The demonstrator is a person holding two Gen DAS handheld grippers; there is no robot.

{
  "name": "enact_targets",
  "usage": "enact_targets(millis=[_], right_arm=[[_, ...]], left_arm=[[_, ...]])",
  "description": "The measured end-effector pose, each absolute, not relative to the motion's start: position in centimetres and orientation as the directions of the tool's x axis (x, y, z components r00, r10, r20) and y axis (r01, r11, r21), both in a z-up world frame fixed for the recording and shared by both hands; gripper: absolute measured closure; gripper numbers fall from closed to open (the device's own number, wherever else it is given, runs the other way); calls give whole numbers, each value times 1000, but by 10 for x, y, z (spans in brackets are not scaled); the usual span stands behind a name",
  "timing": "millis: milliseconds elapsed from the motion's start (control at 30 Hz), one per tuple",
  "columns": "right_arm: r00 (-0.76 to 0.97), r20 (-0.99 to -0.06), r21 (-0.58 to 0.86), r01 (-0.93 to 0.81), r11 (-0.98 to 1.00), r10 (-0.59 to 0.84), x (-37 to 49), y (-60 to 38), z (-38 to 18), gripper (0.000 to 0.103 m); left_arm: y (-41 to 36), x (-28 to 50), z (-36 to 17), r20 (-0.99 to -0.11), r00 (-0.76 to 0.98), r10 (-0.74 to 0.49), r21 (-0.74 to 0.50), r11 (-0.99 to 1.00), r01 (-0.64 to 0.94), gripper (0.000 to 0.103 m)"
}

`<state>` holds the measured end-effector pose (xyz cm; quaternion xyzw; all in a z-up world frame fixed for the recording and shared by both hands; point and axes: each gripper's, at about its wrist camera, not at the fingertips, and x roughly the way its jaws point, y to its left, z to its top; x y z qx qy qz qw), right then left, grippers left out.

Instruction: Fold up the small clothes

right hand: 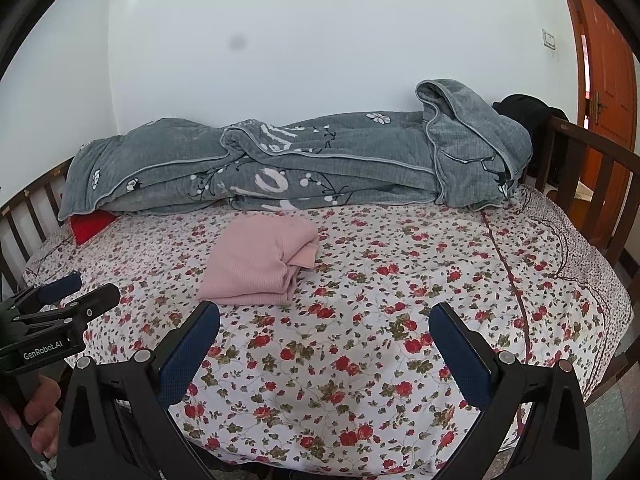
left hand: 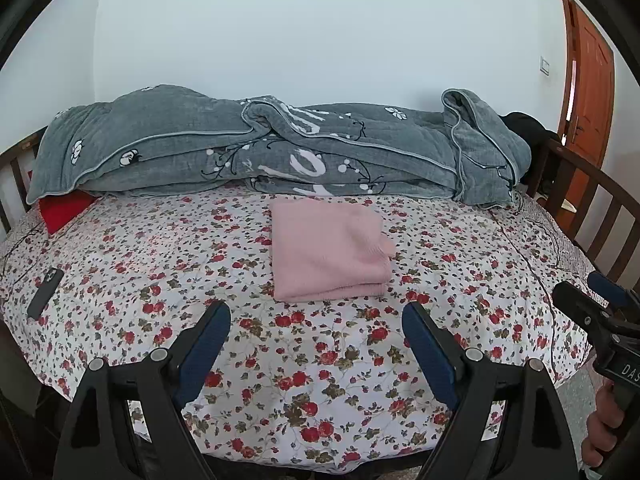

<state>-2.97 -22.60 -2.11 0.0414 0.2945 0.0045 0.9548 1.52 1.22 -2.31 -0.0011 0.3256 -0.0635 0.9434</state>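
Blue-padded fingers of the left gripper (left hand: pixel 316 316) stand spread wide in the foreground of the left wrist view, holding nothing, above the near part of the flower-printed bedsheet (left hand: pixel 320 380). In the right wrist view the right gripper (right hand: pixel 324 318) is spread just as wide and empty over the same sheet. Each gripper also shows at the edge of the other's view, gripped by a hand at its handle. Beyond the fingertips, apart from both, a pink folded garment (left hand: pixel 330 250) lies flat on the sheet near the middle of the bed, its layered edges facing the cameras and a cuff-like end poking out on its right side. A dark phone (left hand: pixel 45 293) rests on the sheet well to the left. Farther back, a red cloth (left hand: pixel 68 208) peeks from under a rumpled grey quilt (left hand: pixel 260 148) along the white wall (left hand: pixel 320 32). Brown wooden bed rails (left hand: pixel 600 220) curve on the right, with an orange-brown door (left hand: pixel 588 100) behind.
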Motion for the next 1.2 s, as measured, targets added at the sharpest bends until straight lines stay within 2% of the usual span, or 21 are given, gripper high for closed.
enact_targets(millis=[1200], right_arm=[[838,-543,84,-13,996,57,-40,-220,-6,1]], left_arm=[[7,1,-7,-578,809,-106,-29,994,109,14]])
